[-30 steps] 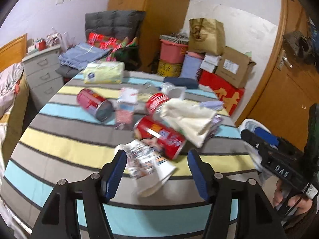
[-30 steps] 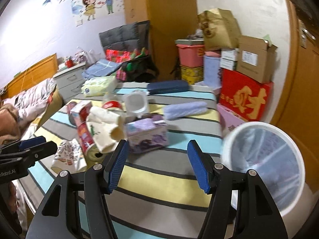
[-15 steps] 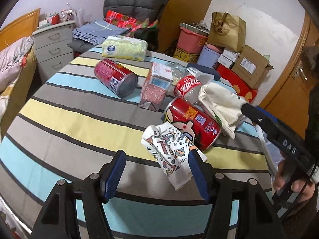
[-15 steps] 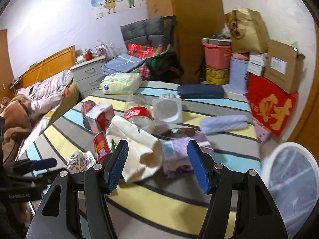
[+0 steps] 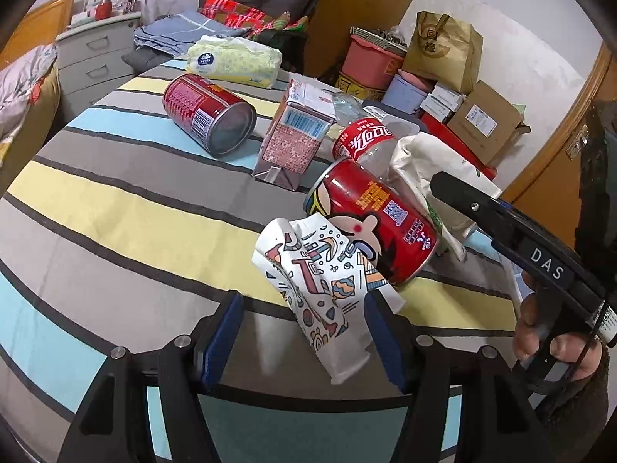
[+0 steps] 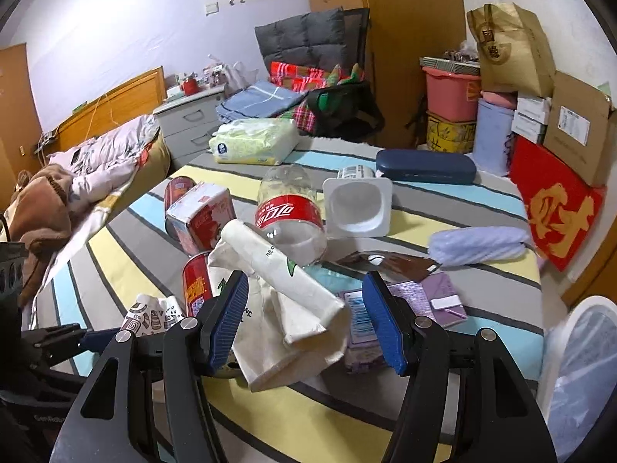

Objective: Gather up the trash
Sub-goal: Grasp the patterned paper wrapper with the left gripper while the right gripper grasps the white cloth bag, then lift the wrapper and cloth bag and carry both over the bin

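Trash lies on a striped table [image 5: 115, 208]. My left gripper [image 5: 304, 332] is open, its jaws either side of a crumpled patterned paper cup [image 5: 327, 289], which leans on a red cartoon can [image 5: 374, 220]. Behind lie a second red can [image 5: 208, 115], a pink carton [image 5: 293, 139] and a cola bottle [image 5: 366, 142]. My right gripper [image 6: 304, 320] is open around a cream paper bag [image 6: 289, 297]. The cola bottle [image 6: 291, 212], a white yogurt cup [image 6: 356, 208] and a purple tissue box [image 6: 412, 301] lie beyond it.
A white bin with a liner [image 6: 578, 366] stands off the table's right edge. A tissue pack [image 6: 254, 142], a blue case [image 6: 424, 166] and a lilac roll [image 6: 478, 243] lie on the table. Boxes and tubs [image 6: 540, 115] stack against the wall; a bed [image 6: 58, 193] is left.
Both grippers moved forward and lower over the table. The patterned cup now sits between my left jaws, and the cream bag between my right jaws. The bin slid to the view's right edge.
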The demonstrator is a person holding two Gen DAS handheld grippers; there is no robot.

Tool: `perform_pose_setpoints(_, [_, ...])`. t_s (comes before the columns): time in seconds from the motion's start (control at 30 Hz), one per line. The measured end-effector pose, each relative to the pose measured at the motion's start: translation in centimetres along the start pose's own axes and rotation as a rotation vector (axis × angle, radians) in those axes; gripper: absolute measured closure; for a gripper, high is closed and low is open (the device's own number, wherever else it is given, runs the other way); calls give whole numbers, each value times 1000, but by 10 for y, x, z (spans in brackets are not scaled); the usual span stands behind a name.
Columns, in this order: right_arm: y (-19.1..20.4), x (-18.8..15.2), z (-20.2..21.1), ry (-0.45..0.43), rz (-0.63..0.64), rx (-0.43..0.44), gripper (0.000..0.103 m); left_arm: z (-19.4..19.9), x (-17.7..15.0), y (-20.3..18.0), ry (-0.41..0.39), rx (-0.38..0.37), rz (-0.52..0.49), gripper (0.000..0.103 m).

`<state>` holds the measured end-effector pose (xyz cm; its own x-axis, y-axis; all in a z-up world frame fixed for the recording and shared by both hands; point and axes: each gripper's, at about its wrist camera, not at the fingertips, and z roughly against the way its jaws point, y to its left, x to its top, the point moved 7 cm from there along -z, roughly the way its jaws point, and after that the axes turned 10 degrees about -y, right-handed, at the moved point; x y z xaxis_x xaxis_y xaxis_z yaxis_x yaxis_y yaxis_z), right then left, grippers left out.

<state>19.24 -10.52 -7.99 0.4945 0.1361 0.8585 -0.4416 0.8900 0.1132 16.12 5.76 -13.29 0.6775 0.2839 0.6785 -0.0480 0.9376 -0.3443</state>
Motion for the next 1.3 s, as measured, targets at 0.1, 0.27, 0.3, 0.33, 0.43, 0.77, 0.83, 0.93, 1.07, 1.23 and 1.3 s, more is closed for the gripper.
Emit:
perform_pose_setpoints(0.1, [3,0,0,-5,-4,12,40,-1,2,3,-3,10,26,48])
perform_pose_setpoints(0.27, [9,-1,2,-9,1,31,52,0,3,3,9,12,27,64])
perform_pose_setpoints(0.3, [9,-2,2,-8,2,31,55,-1,2,3,11,7,27,67])
perform_pose_setpoints(0.33, [10,-2,2,-8,1,35,59,-2,1,1,16,5,26,70])
perform_pose_setpoints(0.43, [10,-3,3,-9,-2,35,68,-2,1,-2,13,-5,18,79])
perform_pose_setpoints(0.77, [14,-1,10,-43,15,18,88,5,9,-6,-25,9,-7,86])
perform_pose_setpoints(0.83, [14,0,13,-58,15,11,88,7,10,-7,-31,5,-5,86])
perform_pose_setpoints(0.93, [14,2,20,-82,10,-8,88,12,12,-9,-45,1,-8,86])
perform_pose_setpoints(1.07, [13,1,25,-86,20,-47,88,23,19,-16,-79,1,-33,86])
perform_pose_setpoints(1.23, [6,3,38,-117,5,-85,88,35,24,-32,-113,-20,-65,86])
perform_pose_setpoints(1.3, [1,4,44,-129,-4,-110,88,41,26,-42,-132,-30,-82,86])
